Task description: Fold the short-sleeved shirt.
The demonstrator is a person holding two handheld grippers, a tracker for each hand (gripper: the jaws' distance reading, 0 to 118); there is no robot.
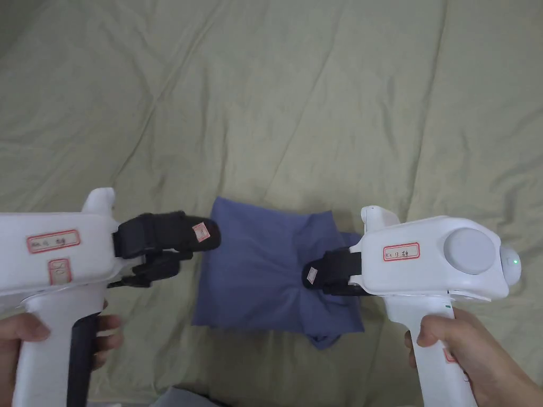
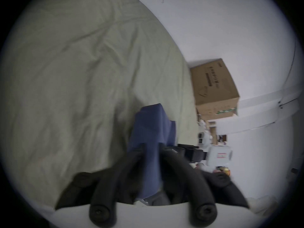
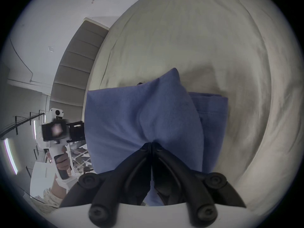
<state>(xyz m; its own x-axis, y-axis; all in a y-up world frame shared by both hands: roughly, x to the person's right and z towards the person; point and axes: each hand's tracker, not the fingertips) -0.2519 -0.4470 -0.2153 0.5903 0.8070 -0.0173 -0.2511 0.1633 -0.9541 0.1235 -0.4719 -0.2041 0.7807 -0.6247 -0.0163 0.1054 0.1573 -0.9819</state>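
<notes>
A blue short-sleeved shirt (image 1: 260, 270) lies folded into a rough rectangle on the pale green bedsheet (image 1: 276, 106). My right gripper (image 1: 311, 276) is shut on the shirt's right part, and the cloth puckers toward the pinch. In the right gripper view the jaws meet on the blue fabric (image 3: 139, 113) at the right gripper (image 3: 151, 143). My left gripper (image 1: 200, 248) hovers at the shirt's upper left corner with its jaws apart. In the left gripper view the shirt (image 2: 151, 126) shows in the gap of the left gripper (image 2: 152, 149), which holds nothing.
The wrinkled sheet spreads far beyond the shirt on every side. A cardboard box (image 2: 215, 90) stands past the bed's edge against a white wall. A padded headboard (image 3: 77, 63) rises beside the bed. A hand (image 1: 477, 355) holds each gripper's handle.
</notes>
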